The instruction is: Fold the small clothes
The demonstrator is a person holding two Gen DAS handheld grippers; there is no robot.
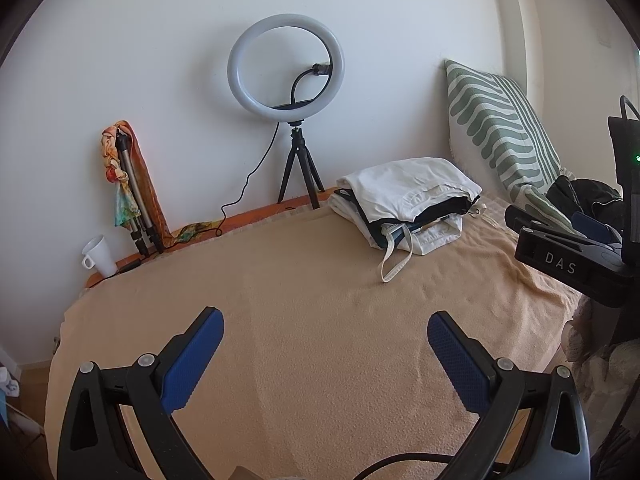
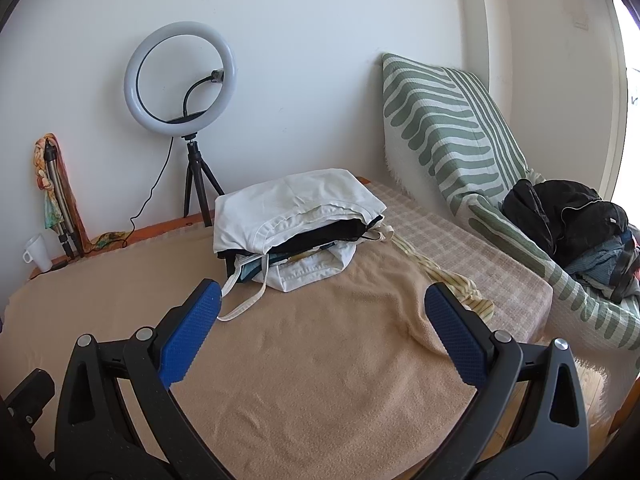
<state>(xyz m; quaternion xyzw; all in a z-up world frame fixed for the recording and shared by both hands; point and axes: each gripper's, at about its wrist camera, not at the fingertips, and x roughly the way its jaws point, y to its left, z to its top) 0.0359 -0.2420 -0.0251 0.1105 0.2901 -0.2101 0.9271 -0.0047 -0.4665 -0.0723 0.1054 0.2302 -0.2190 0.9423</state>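
On the tan blanket-covered bed (image 1: 300, 280), a folded white-and-black clothes stack (image 2: 298, 226) sits. Left gripper (image 1: 325, 332) and right gripper (image 2: 322, 304) hover, fingers released, holding nothing.

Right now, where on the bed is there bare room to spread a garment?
Free: the tan blanket between both open grippers and the folded stack. Crowded: right side, with the striped pillow and dark clothes pile.

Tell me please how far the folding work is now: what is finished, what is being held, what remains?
Done: a stack of folded clothes lies on the beige blanket, white garment on top. In hand: nothing; the left gripper and right gripper are both open and empty. Left: a heap of unfolded dark clothes beside the striped pillow.
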